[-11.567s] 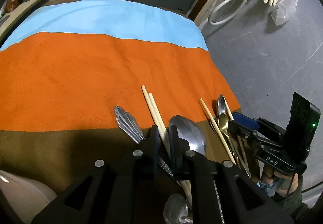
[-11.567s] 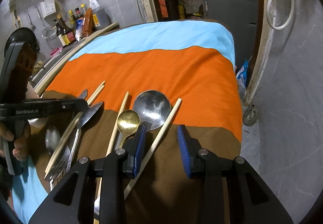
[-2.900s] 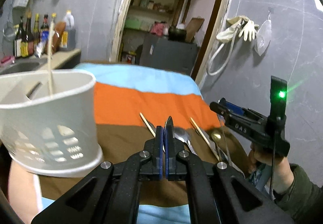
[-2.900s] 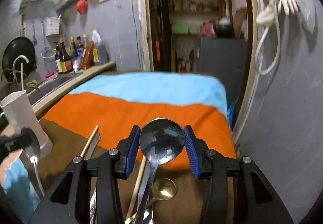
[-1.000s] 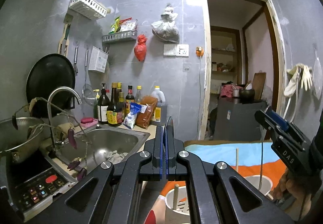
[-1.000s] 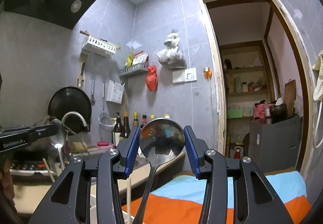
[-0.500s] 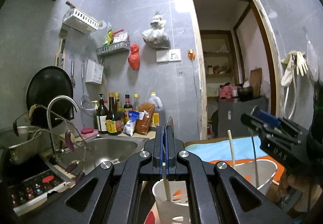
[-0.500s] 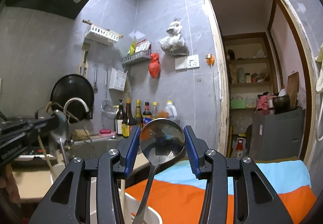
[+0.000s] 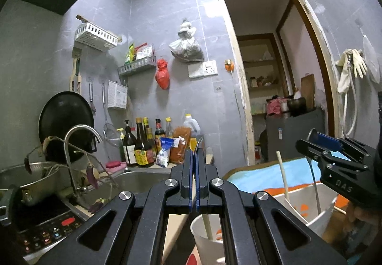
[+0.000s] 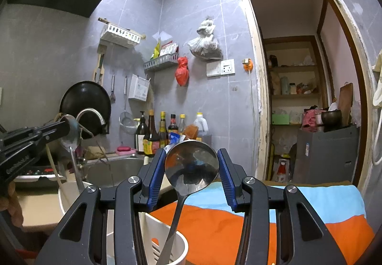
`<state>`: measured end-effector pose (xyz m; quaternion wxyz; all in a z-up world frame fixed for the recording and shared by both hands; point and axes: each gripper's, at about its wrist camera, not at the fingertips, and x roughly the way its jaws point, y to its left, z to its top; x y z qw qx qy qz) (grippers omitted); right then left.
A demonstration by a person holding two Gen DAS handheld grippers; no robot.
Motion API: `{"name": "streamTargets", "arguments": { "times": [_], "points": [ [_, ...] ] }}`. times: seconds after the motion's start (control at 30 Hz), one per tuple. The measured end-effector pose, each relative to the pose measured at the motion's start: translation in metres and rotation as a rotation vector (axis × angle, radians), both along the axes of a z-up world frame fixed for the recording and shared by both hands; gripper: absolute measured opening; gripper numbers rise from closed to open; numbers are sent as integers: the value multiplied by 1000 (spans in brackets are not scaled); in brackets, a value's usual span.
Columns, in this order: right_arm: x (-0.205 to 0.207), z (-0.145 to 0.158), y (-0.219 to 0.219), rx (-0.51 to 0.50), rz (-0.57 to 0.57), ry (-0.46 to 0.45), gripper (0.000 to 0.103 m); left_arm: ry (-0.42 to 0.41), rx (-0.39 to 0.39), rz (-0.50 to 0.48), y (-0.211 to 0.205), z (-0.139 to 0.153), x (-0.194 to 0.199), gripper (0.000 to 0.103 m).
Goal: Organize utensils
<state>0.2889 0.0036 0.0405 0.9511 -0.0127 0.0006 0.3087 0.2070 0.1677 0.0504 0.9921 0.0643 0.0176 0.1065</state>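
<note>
My left gripper (image 9: 193, 157) is shut on a thin metal spoon (image 9: 198, 143), seen edge-on between the pads; in the right wrist view its bowl (image 10: 70, 136) shows with the handle hanging down into the white utensil holder (image 10: 64, 195). My right gripper (image 10: 191, 162) is shut on the bowl of a large steel spoon (image 10: 191, 167), whose handle points down into the holder (image 10: 176, 244). In the left wrist view the holder (image 9: 320, 213) stands below both grippers with a chopstick (image 9: 283, 176) upright in it. The right gripper (image 9: 334, 157) shows there at the right.
A sink (image 9: 133, 183) with a tap (image 9: 81, 133) lies at the left, with sauce bottles (image 9: 143, 143) behind it and an induction hob (image 9: 45, 224) in front. The orange and blue cloth (image 10: 298, 214) covers the table at the right. A doorway (image 10: 298, 98) opens beyond.
Both grippers have come a little lower and closer to the white holder. The handles of both spoons now reach down into it.
</note>
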Motion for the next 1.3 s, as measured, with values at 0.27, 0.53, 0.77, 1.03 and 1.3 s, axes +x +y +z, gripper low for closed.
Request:
{"name": "streamTargets", "arguments": {
  "times": [0.27,0.53,0.77,1.03,1.3],
  "points": [
    [-1,1,1,-11,6,23,42,63,-21,-41,0,4,2,1],
    [-8,8,-10,14,8,34,50,116,-111,-113,2,9,0,8],
    [-20,20,-34,45,-16,39,60,147,-224,-166,1,11,-2,33],
    [-36,32,-80,78,-86,24,84,122,-268,-206,-18,18,-9,61],
    [-56,42,-132,86,-167,0,103,83,-258,-255,-54,28,-16,90]
  ]
}}
